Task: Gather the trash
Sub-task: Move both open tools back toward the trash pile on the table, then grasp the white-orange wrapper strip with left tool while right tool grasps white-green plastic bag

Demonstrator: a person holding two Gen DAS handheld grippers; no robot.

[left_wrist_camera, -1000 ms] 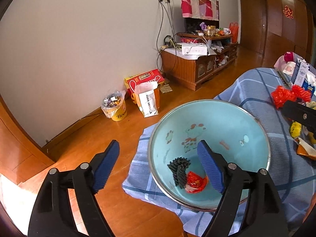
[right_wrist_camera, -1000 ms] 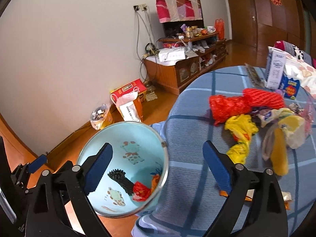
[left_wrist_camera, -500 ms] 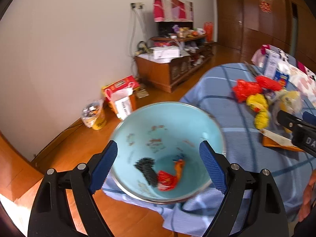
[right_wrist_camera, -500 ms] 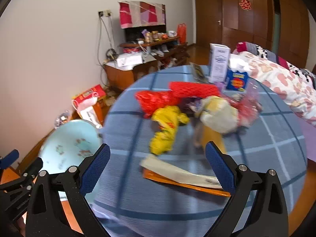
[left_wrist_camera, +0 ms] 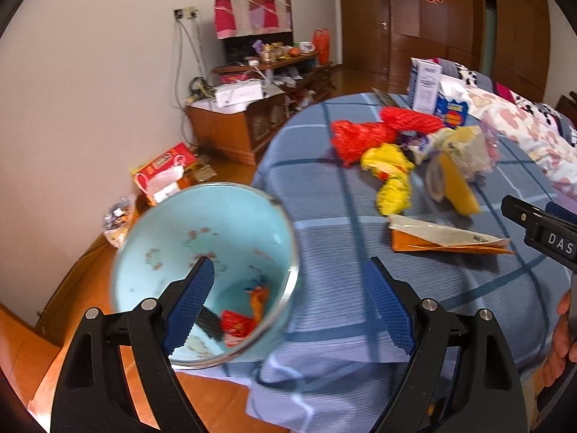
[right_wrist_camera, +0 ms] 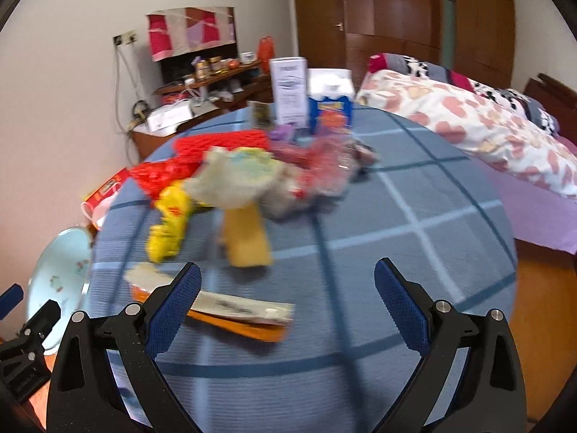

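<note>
A light blue basin [left_wrist_camera: 202, 231] sits at the near left edge of a round table with a blue checked cloth [left_wrist_camera: 331, 245]; it holds a red wrapper [left_wrist_camera: 236, 324] and a dark piece. A trash pile lies on the cloth: red mesh [left_wrist_camera: 364, 137], yellow bags [left_wrist_camera: 391, 176], a flat orange and white packet [left_wrist_camera: 447, 240]. My left gripper [left_wrist_camera: 288, 306] is open and empty over the basin's right rim. My right gripper [right_wrist_camera: 286, 306] is open and empty above the orange packet [right_wrist_camera: 234, 312], facing the pile [right_wrist_camera: 238, 176]. The basin shows at far left in the right wrist view [right_wrist_camera: 59, 274].
Upright cartons [right_wrist_camera: 290, 95] stand at the table's far side. A bed with a heart-print quilt [right_wrist_camera: 468, 126] lies to the right. A wooden TV cabinet [left_wrist_camera: 238, 122], a red box [left_wrist_camera: 164, 160] and bags sit on the wooden floor by the wall.
Both grippers have swung right, from the basin toward the trash pile. The basin has slid to the left in both views. Both stay open and empty.
</note>
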